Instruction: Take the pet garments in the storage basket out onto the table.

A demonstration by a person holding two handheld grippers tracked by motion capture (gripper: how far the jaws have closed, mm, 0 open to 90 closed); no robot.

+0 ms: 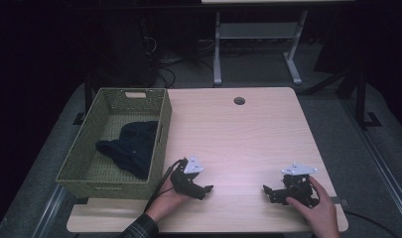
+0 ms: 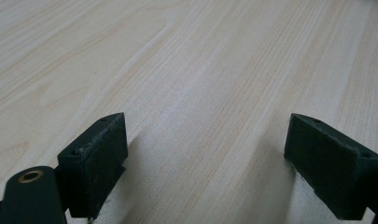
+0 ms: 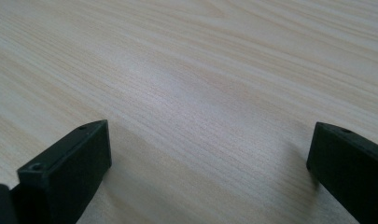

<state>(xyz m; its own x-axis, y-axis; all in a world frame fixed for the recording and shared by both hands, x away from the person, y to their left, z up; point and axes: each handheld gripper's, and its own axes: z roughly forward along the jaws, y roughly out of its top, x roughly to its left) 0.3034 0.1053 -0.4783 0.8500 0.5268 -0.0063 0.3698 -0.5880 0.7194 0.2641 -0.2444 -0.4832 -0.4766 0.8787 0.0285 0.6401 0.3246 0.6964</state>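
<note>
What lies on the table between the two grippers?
Nothing: between the left gripper and the right gripper there is bare wooden table, as the high view shows.

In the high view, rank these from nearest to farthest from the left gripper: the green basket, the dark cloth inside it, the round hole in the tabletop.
From the left gripper:
1. Green basket, its near wall just to the left.
2. Dark cloth, inside the basket, farther left.
3. Round hole, near the table's far edge.

The surface [image 1: 248,134] is pale wood-grain laminate, smooth with a soft sheen. The basket [image 1: 161,129] is green woven wicker, rough-textured. Inside lies dark, matt cloth [image 1: 131,146]. Gripper pads [image 2: 100,158] look matt black, slightly rough.
</note>
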